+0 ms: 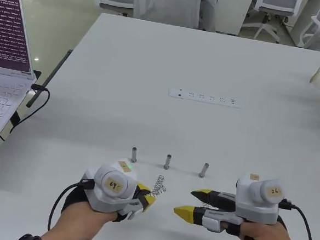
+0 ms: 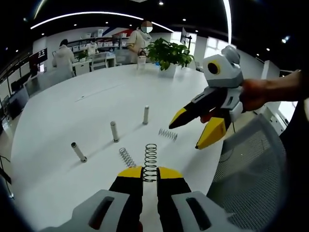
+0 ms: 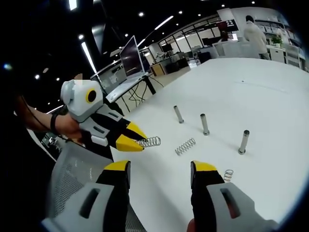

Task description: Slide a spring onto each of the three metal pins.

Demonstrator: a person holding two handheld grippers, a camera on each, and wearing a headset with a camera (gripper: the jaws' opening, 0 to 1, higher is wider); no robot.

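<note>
My left gripper: jaws drawn in to a narrow gap, pinching the lower end of a spring, which stands up from the yellow tips over the white table.
My right gripper: jaws spread wide, nothing between them, facing the left one with a gap between us.
Pins: left pin, middle pin and right pin stand upright in a row beyond both grippers, all bare.
Loose springs: second spring lies near my left tips; third spring lies by my right tips.
</note>
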